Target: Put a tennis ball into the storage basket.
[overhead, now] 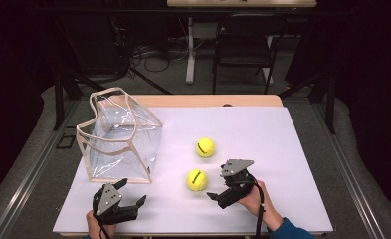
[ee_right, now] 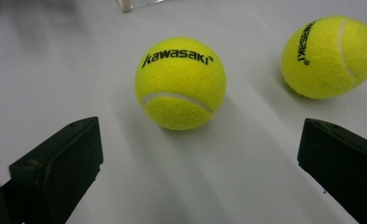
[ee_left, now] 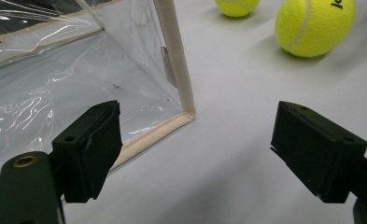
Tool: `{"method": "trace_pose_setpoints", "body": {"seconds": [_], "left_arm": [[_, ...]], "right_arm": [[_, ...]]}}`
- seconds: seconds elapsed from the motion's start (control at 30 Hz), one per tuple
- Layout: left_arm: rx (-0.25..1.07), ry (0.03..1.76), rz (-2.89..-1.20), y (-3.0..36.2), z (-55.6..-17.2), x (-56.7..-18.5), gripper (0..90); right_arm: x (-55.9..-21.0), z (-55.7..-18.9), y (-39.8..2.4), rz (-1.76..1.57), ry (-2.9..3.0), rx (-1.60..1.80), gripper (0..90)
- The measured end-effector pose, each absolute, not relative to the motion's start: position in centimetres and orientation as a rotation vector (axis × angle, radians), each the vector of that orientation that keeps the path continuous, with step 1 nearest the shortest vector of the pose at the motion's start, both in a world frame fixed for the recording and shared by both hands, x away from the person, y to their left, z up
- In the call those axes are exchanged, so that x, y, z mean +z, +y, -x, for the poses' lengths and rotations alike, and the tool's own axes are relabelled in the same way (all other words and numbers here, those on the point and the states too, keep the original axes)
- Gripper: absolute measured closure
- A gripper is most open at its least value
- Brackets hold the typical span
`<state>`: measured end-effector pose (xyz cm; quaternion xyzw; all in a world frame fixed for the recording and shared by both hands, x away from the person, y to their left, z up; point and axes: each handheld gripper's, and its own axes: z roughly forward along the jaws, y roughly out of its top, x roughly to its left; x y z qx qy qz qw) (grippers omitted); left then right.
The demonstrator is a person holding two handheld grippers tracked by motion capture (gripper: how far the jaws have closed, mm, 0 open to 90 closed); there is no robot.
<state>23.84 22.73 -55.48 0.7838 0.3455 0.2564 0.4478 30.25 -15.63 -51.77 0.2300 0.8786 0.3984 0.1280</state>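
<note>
A white sheet (overhead: 243, 129) covers a wooden table (overhead: 208, 101) in a dark room; beyond it stand a black chair (overhead: 243, 45) and a tangle of cables (overhead: 153, 55) on grey floor. A clear bag (overhead: 118, 137) with beige trim stands at the sheet's left. Two yellow tennis balls lie near the middle, the near ball (overhead: 197, 179) just ahead of the right gripper (overhead: 223, 186), the far ball (overhead: 205, 147) beyond it. The left gripper (overhead: 128, 196) sits at the front edge near the bag's corner. Both grippers' jaws are spread wide and hold nothing. The person's arms are cut off at the bottom. The right gripper view reads "kawasaki" on the near ball (ee_right: 180, 83), too small to read from above. The left gripper view shows the bag's bottom corner seam (ee_left: 183, 114) up close.
</note>
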Motion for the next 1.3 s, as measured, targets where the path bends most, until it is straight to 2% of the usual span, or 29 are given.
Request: {"method": "trace_pose_setpoints", "body": {"seconds": [1.3], "left_arm": [[0.62,0.848,-1.948,22.6,-23.8,-55.5,16.1]], "right_arm": [[-53.0,-32.6,-11.7,-0.635,2.662,1.15,0.0]]}}
